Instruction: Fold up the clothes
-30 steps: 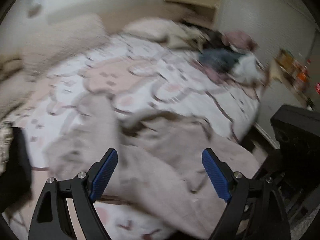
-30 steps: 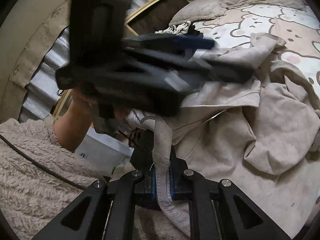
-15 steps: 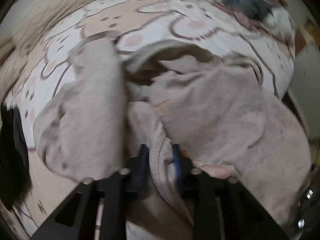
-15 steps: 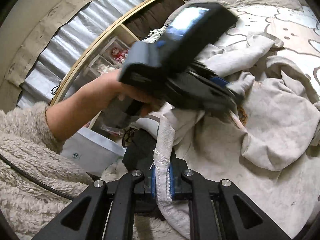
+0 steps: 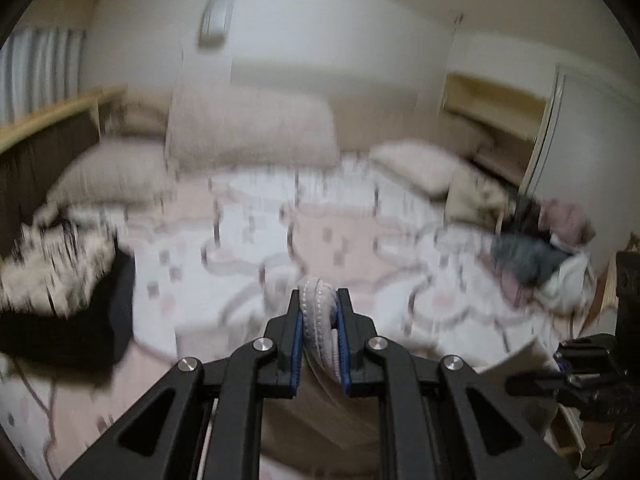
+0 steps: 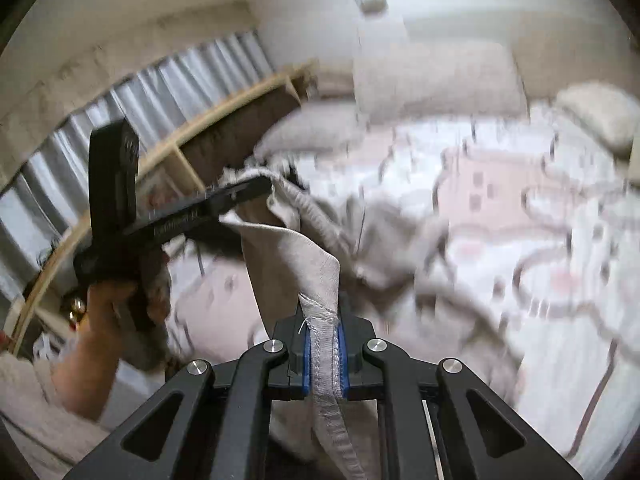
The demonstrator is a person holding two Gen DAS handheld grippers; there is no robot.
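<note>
A beige garment (image 6: 316, 256) hangs in the air above the bed, stretched between both grippers. My left gripper (image 5: 319, 320) is shut on a stitched hem of the garment (image 5: 320, 320); in the right wrist view the left gripper (image 6: 256, 188) pinches the cloth's upper left end. My right gripper (image 6: 323, 344) is shut on another stitched edge of the same garment. The rest of the cloth drapes down toward the bedsheet, blurred by motion.
The bed (image 5: 320, 240) has a white and pink cartoon-print sheet, with beige pillows (image 5: 248, 128) at its head. A black-and-white clothes pile (image 5: 60, 292) lies at left, a mixed clothes pile (image 5: 536, 256) at right. A wooden shelf (image 6: 168, 160) and curtains stand left.
Half a second ago the left gripper closed on the garment lying on the bed. Both grippers have since lifted it up off the sheet, and both views now look across the room.
</note>
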